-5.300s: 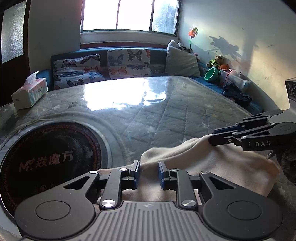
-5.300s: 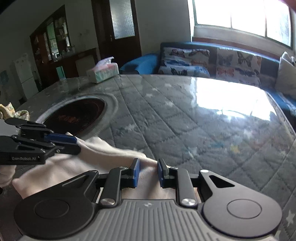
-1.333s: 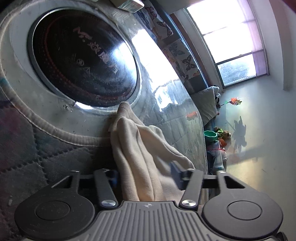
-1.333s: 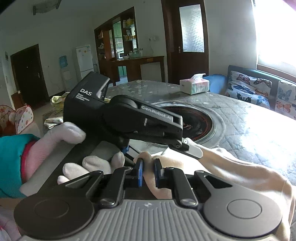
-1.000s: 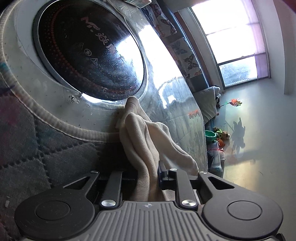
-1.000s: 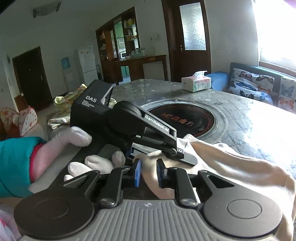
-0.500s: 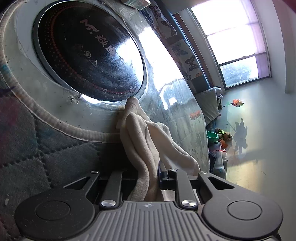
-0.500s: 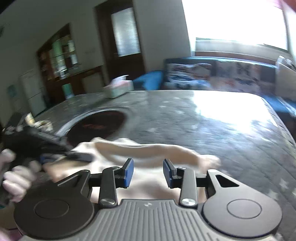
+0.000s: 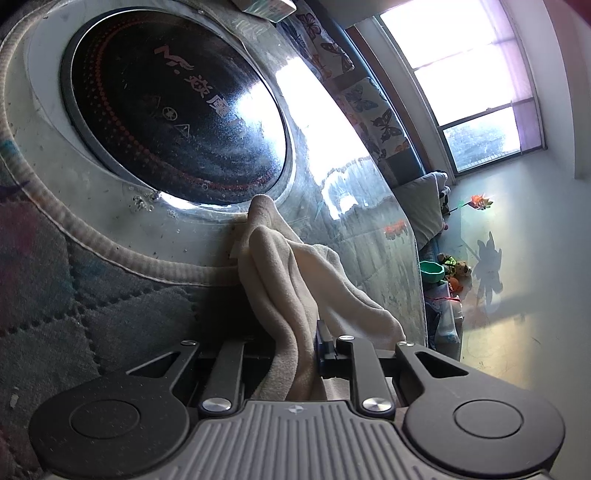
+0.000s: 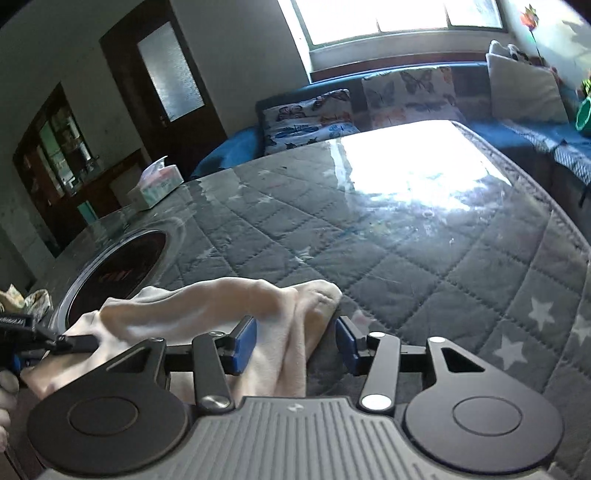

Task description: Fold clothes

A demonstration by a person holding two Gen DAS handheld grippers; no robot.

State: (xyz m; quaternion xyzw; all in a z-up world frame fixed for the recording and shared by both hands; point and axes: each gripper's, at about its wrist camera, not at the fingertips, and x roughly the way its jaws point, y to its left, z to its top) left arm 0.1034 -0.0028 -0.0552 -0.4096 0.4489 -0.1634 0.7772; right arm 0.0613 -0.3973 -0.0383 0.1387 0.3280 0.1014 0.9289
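My left gripper (image 9: pixel 295 345) pinches the cream garment (image 9: pixel 291 280) bunched on the quilted desk (image 10: pixel 388 251) beside the black round hob (image 9: pixel 173 110); my right gripper (image 10: pixel 295 341) stands wide, straddling its other end.

Counter (image 10: pixel 388 236): quilted grey cover with pale stars under a glossy clear sheet, sunlit glare at the far end.
Round black cooktop (image 9: pixel 173 107): set into the counter, printed lettering, pale ring around it.
Tissue box (image 10: pixel 155 186): on the counter's far left edge.
Butterfly cushions (image 10: pixel 306 114): 2 on a blue sofa (image 10: pixel 524 129) under the window (image 10: pixel 399 18).
Green bowl (image 9: pixel 432 271): beside soft toys.
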